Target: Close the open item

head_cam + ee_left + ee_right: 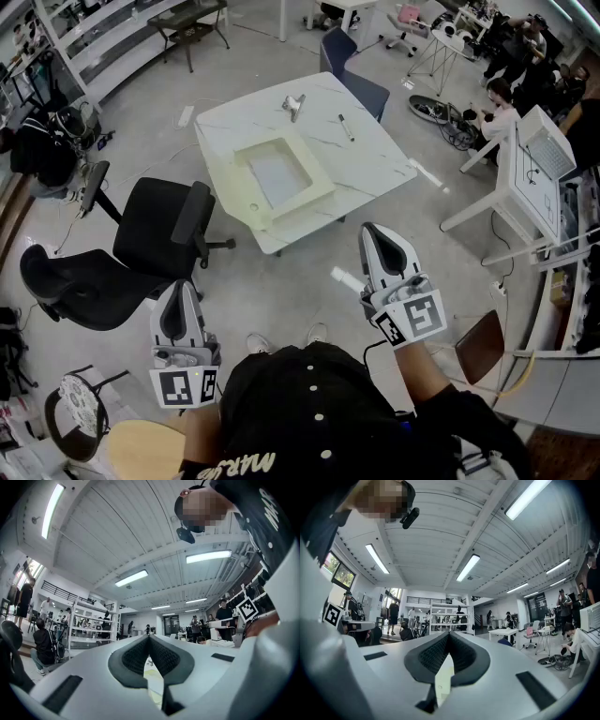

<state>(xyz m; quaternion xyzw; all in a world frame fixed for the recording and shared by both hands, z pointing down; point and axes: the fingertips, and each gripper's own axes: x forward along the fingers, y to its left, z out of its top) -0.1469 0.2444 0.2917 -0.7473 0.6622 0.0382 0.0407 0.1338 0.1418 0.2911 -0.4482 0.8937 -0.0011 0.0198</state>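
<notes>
Our left claw [178, 292] was low and close to our body, its pads [133, 656] pressed together at the tips with nothing between them. Our right claw [374, 231] sat slightly farther forward, its jaws likewise pressed together and empty. In its own view only a pale cream strip showed through the narrow slit below the meeting tips. Neither claw touched anything.

Ahead of both claws, well apart from them across bare floor [281, 281], stood the white table [375, 159]. On it, more toward the left claw's side and at the edge nearest the claws, lay the box [317, 190]. It was cream, flat and square, its top open upward with a pale grey inside showing. We could not make out a lid or how it was hinged. Beyond the box, farther from the claws, lay a small grey object [293, 105] and, to its right, a pen [346, 127], both apart from the box.

Left of the left claw and just ahead of it were two black chairs [164, 225], one of them beside the table's left corner. A blue chair [352, 70] stood at the table's far side. Far off to the right of the right claw were several people [506, 94].
</notes>
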